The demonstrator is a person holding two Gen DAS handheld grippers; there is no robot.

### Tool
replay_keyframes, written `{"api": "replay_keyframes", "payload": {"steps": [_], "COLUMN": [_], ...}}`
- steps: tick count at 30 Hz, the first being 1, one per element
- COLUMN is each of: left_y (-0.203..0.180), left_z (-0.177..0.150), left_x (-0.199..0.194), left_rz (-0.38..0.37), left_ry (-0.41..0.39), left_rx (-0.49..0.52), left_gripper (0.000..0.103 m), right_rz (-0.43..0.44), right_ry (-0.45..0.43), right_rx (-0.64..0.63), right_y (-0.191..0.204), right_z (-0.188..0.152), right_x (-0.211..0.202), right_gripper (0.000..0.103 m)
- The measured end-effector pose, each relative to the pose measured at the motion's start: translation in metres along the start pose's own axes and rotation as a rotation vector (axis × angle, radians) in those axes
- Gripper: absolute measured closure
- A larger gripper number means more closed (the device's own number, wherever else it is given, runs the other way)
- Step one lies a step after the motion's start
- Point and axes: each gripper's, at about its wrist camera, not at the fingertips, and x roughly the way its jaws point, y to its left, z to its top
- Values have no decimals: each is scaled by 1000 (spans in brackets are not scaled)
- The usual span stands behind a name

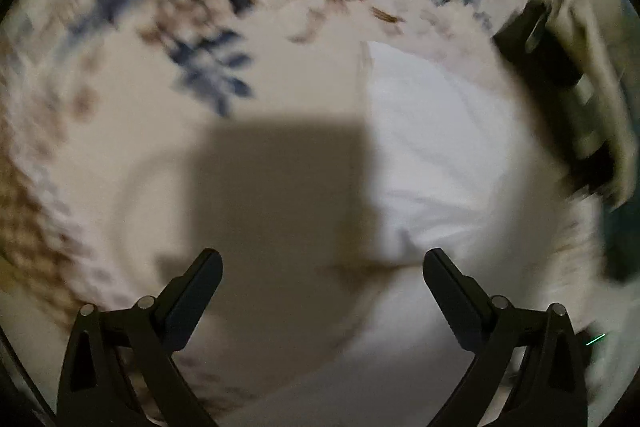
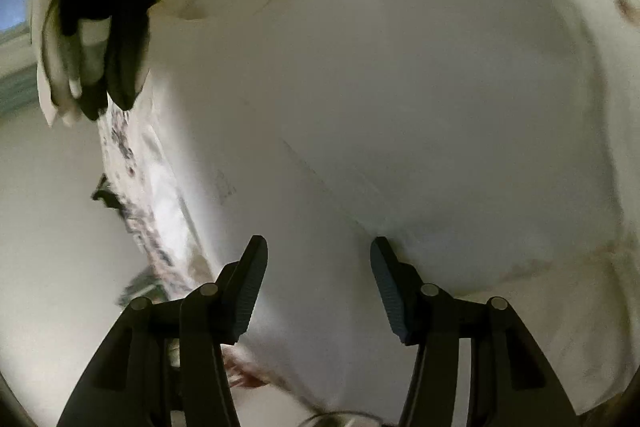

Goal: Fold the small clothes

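Both claws, left [image 1: 322, 261] and right [image 2: 318, 249], gape empty over the white cloth [image 2: 400, 107]; pinch one edge cleanly before folding.

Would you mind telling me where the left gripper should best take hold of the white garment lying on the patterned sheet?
Probably the white garment is best taken at its long left edge, which lies straight and exposed on the floral sheet. The left gripper, jaws open, could come in from the bare sheet side and pinch that edge low, since the middle lies flat with little to grab.

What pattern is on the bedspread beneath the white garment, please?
Blue and brown leaves on cream bedspread; left wrist view shows it best.
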Motion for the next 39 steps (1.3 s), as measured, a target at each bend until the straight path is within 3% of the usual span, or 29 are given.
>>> {"api": "replay_keyframes", "payload": {"steps": [2,4,5,6,7,8,9,12,15,19,23,27,28,29,32,35,39], "left_y": [3,3,3,-2,-7,-12,-20,-45,-83,-157,-223,-238,-234,-229,-210,-180,-138], "left_z": [6,10,11,12,13,15,17,21,15,-17,-78,-138,-146,-152,-150,-120,-71], "left_x": [12,24,31,37,40,43,41,24,4,-6,24,53,55,55,50,34,13], "left_rz": [-166,-240,-258,-256,-243,-222,-191,-137,-64,-18,-8,39,62,81,122,179,387], "left_ry": [32,43,46,42,39,32,8,-106,-206,-277,-192,-55,-42,-32,-10,-78,-267], "left_rx": [-118,-200,-233,-248,-244,-225,-190,-62,125,487,821,989,1002,1012,976,855,674], "left_gripper": [1,7,20,46,62,84,92,97,98,98,97,92,92,83,25,21,21], "right_rz": [-23,1,2,-4,-16,-23,-27,-31,-25,-9,-12,-21,-22,-24,-41,-39,-7], "right_ry": [-61,-91,-102,-114,-122,-129,-136,-156,-180,-196,-218,-216,-215,-218,-218,-188,-121], "right_rx": [11,57,75,91,104,113,123,152,179,213,225,251,257,262,244,118,-79], "right_y": [0,-10,-15,-18,-23,-27,-32,-45,-53,-71,-85,-106,-106,-109,-106,-69,-1], "right_z": [-6,-12,-14,-13,-14,-16,-15,-18,-17,-17,-29,-39,-39,-40,-39,-29,-11], "right_x": [-11,-21,-25,-27,-30,-32,-35,-44,-52,-67,-83,-100,-100,-104,-113,-106,-73], "right_gripper": [47,47,47,47,47,47,47,47,47,47,47,47,47,47,47,47,47]}}
